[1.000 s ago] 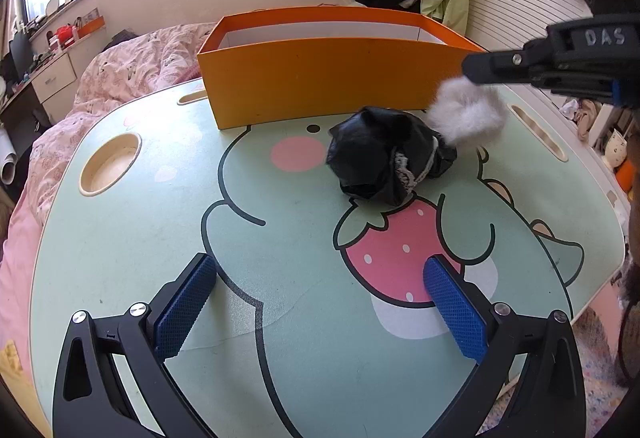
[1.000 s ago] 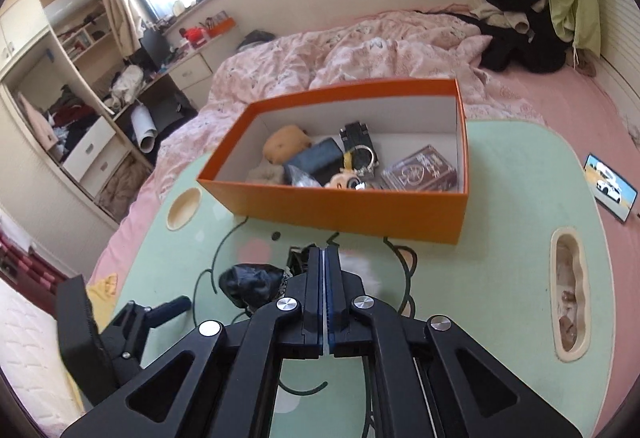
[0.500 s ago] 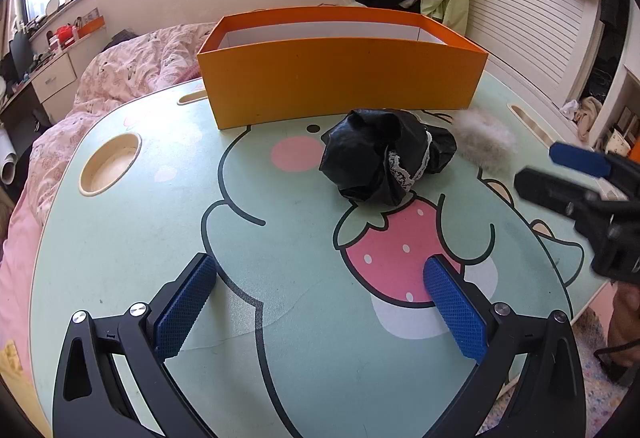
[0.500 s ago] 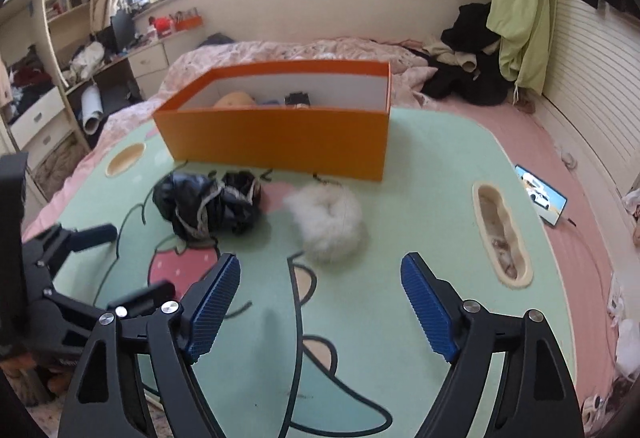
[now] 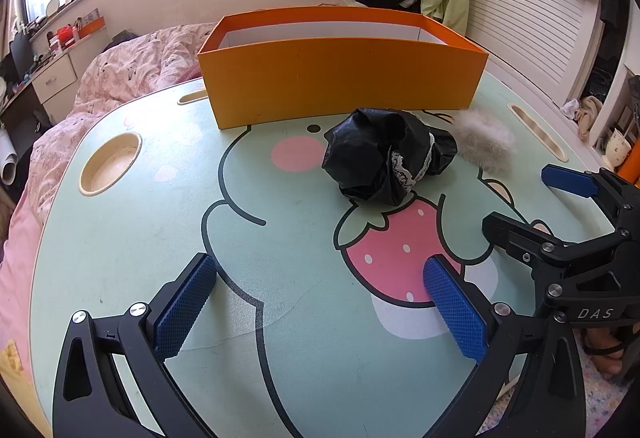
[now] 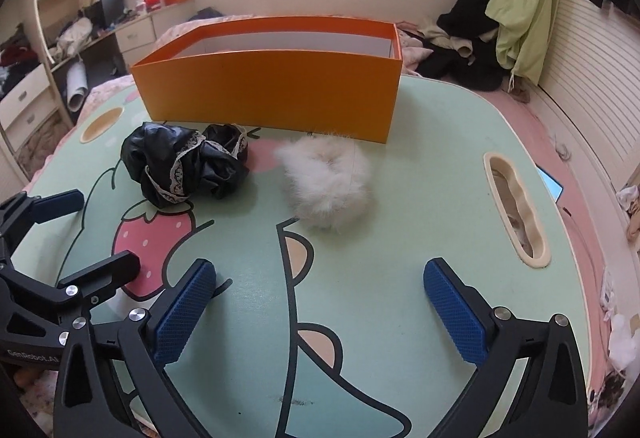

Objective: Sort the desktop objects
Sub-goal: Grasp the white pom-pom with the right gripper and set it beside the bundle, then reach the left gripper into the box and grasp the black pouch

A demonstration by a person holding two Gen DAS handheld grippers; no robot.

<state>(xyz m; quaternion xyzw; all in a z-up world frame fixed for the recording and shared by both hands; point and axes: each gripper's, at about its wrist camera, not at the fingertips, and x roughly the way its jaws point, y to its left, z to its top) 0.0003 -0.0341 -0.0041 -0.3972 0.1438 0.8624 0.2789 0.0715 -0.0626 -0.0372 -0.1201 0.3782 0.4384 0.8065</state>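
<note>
1. The right tongs (image 6: 320, 302) fill the bottom of the right wrist view; their jaws are opening and stand wide, with only bare desk (image 6: 420, 206) between the blue pads (image 6: 456, 314); they hold nothing.
2. The left tongs (image 5: 316, 302) sit at the bottom of the left wrist view, spread wide over the printed strawberry (image 5: 396, 250); nothing is gripped.
3. A white fluffy ball (image 6: 326, 184) lies on the desk in the middle of the right wrist view, ahead of the right tongs and apart from them; its far edge is just beside the front wall of the orange box (image 6: 272, 94).
4. A crumpled black cloth with lace trim (image 6: 184, 166) lies left of the fluffy ball in that view, near it but apart; in the left wrist view the two seem to touch or overlap, so I cannot tell for sure.
5. The orange box stands open at the upper middle of both frames; its contents are hidden by the front wall.
6. A pink quilted bed (image 5: 132, 66) lies beyond the desk at the left of the left wrist view.
</note>
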